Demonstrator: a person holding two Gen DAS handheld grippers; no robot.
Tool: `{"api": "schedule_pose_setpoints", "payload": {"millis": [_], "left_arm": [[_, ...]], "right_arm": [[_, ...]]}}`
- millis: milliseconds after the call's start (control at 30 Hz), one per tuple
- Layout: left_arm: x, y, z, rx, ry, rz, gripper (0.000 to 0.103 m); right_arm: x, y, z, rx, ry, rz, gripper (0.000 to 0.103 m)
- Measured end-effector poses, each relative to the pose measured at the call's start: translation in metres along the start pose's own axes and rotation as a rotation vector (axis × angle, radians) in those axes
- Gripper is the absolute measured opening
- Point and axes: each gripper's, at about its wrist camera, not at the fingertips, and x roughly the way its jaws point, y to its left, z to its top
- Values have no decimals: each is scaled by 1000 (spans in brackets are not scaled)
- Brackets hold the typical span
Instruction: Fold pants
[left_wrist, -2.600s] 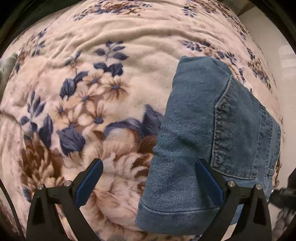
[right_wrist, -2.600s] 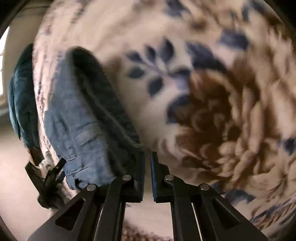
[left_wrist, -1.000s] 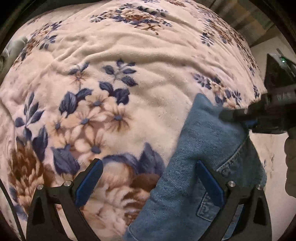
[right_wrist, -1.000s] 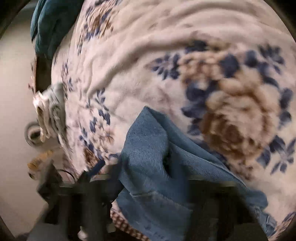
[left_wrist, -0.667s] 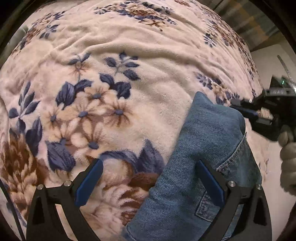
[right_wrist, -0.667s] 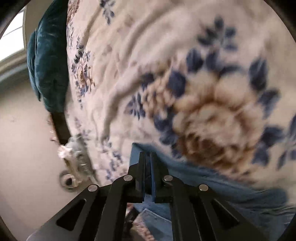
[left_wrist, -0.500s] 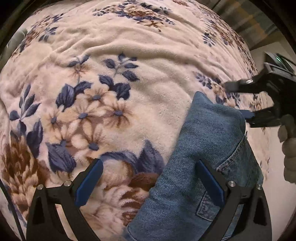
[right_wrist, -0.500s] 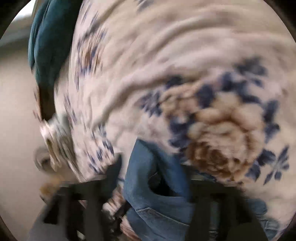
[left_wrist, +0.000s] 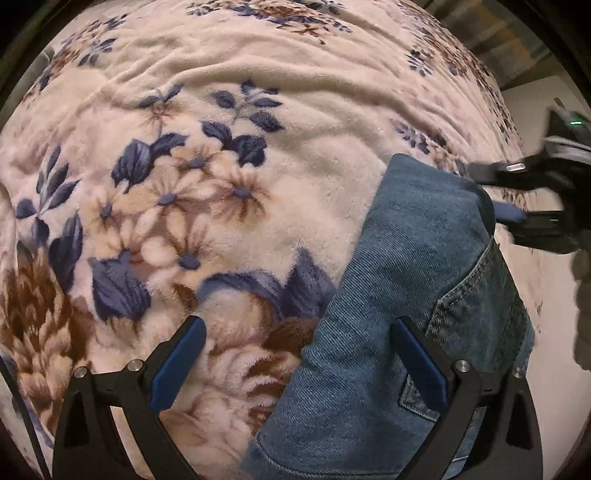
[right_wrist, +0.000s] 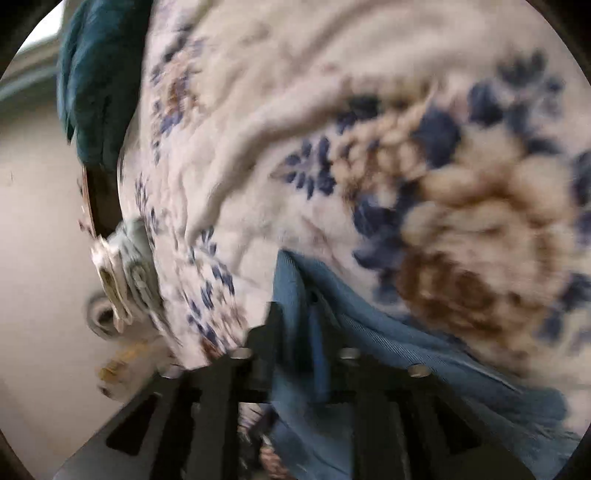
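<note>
Folded jeans (left_wrist: 399, 332), blue denim, lying on a floral blanket (left_wrist: 221, 155) near its right edge in the left wrist view; pocket seam and stitching uppermost on the right part of the bundle, hem at the near end, rounded fold at the far end. Blanket: cream plush with navy leaves, tan and brown blooms, wrinkled toward the far edge. Left gripper (left_wrist: 295, 354): fingers spread wide, blue pads, nothing gripped; left finger (left_wrist: 177, 358) over bare blanket, right finger (left_wrist: 417, 358) over the denim, contact not discernible. Right gripper (left_wrist: 517, 192), seen in the left wrist view at the far right corner of the jeans: black, green light on the body, one finger above and one with a blue pad level with the fold, a clear gap between them. Right wrist view heavily blurred: right gripper (right_wrist: 295, 343) with fingers either side of an upright denim fold (right_wrist: 291, 295), narrow gap, grip on the cloth not determinable. Teal cloth (right_wrist: 96, 74) at the blanket's far left corner in that view; pale floor (right_wrist: 40, 258) beyond the left edge, with small blurred items, unidentifiable.
</note>
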Motion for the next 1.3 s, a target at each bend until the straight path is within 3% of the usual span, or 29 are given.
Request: {"api": "schedule_pose_setpoints", "payload": {"millis": [67, 133, 167, 200, 233, 300, 333, 500, 567, 633, 667, 700, 833, 933, 1033, 1133, 1233, 1267, 1300], "left_arm": [[0, 0, 1, -1, 2, 0, 103], [0, 0, 1, -4, 3, 4, 103], [0, 0, 0, -3, 4, 7, 103], [0, -1, 0, -3, 5, 7, 103], [1, -2, -2, -2, 10, 7, 103], [4, -5, -5, 6, 21, 8, 103], [4, -6, -6, 13, 23, 10, 103], [-1, -8, -12, 44, 41, 21, 103], [-4, -6, -16, 52, 58, 23, 103], [-7, -3, -20, 46, 75, 20, 103], [-9, -2, -22, 41, 84, 13, 103], [-11, -1, -24, 33, 91, 13, 103], [-25, 2, -37, -10, 80, 15, 102], [-36, 3, -47, -54, 74, -38, 98], [-41, 14, -56, -178, 112, -137, 87], [-39, 22, -61, -314, 151, -245, 87], [-24, 25, -60, -395, 168, -258, 87], [-17, 28, -60, -428, 168, -255, 79], [-12, 31, -61, -451, 167, -239, 72]], "right_arm": [[-18, 18, -16, -123, -54, -113, 66], [-21, 24, -26, -204, -33, -160, 67], [-13, 25, -31, -228, -9, -193, 54], [-9, 21, -32, -226, -1, -220, 11], [-3, 9, -29, -169, -12, -255, 3], [1, -21, -24, 20, -63, -167, 3], [2, -29, -24, 66, -84, -163, 3], [-8, -26, -29, 66, -138, -153, 3], [-37, -18, -40, 1, -148, -192, 13], [-76, -21, -56, -21, -183, -206, 40], [-91, -24, -67, -20, -210, -221, 67], [-107, -31, -83, -12, -242, -252, 77], [-142, -81, -163, 153, -316, -328, 77], [-141, -134, -234, 375, -375, -241, 77], [-110, -164, -302, 576, -413, -72, 77], [-73, -173, -341, 714, -447, 179, 77], [-45, -180, -346, 782, -467, 357, 77], [-38, -181, -345, 790, -479, 387, 69], [-35, -182, -341, 785, -501, 396, 32]]}}
